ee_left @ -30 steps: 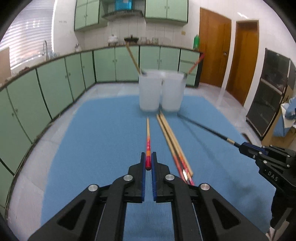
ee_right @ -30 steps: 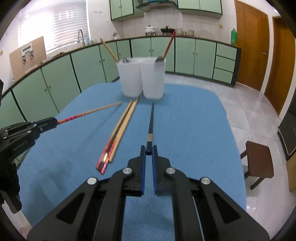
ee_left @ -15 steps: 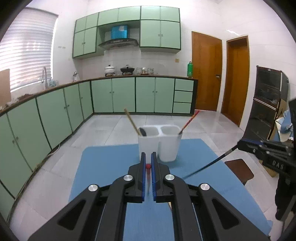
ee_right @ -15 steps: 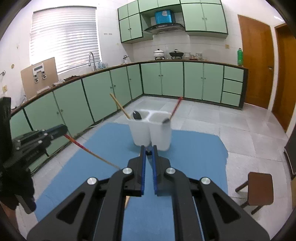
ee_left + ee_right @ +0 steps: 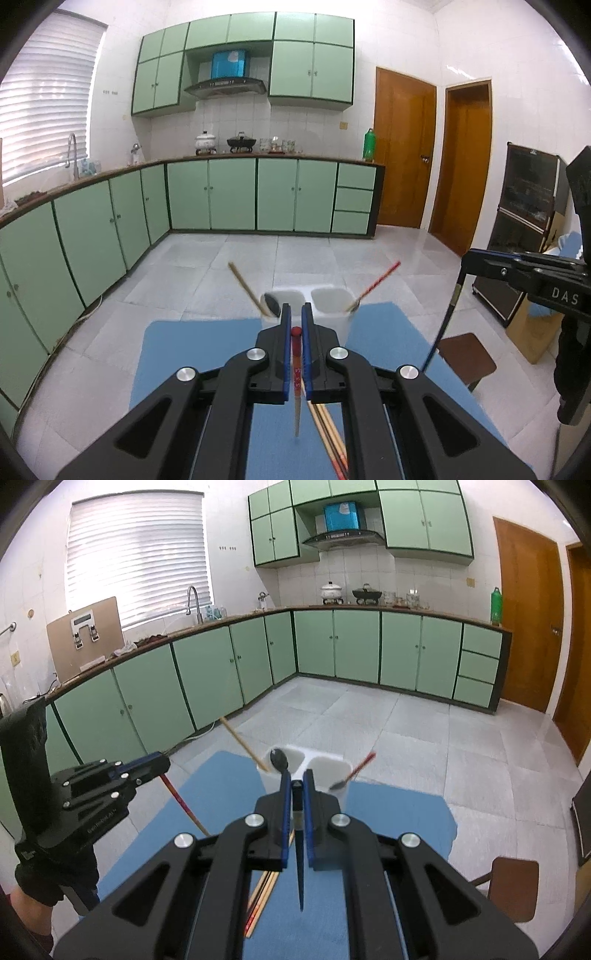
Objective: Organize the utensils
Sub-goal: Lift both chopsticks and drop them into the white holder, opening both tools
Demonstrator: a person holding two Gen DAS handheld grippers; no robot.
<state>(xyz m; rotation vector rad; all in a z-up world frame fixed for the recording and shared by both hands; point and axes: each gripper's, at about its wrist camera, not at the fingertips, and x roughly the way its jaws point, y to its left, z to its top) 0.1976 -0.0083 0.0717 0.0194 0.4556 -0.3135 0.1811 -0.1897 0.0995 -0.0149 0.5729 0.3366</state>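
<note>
Chopsticks, one per gripper, lifted tip-down above blue mat.
Left gripper (image 5: 296, 325) clenched on red-ended chopstick (image 5: 296, 384); right gripper (image 5: 296, 788) clenched on black chopstick (image 5: 300, 864). White two-cell holder (image 5: 330, 306) at mat's (image 5: 177, 354) far edge. Risks: long sticks swinging, colliding, toppling holder, missing cells; spare chopsticks (image 5: 328, 435) near edge.

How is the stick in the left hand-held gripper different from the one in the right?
The red-topped wooden chopstick in the left hand-held gripper is red above and pale wood toward its tip; the dark blue-black chopstick in the right hand-held gripper is dark throughout. Both hang tip-down above the blue mat, pinched near their top ends.
</note>
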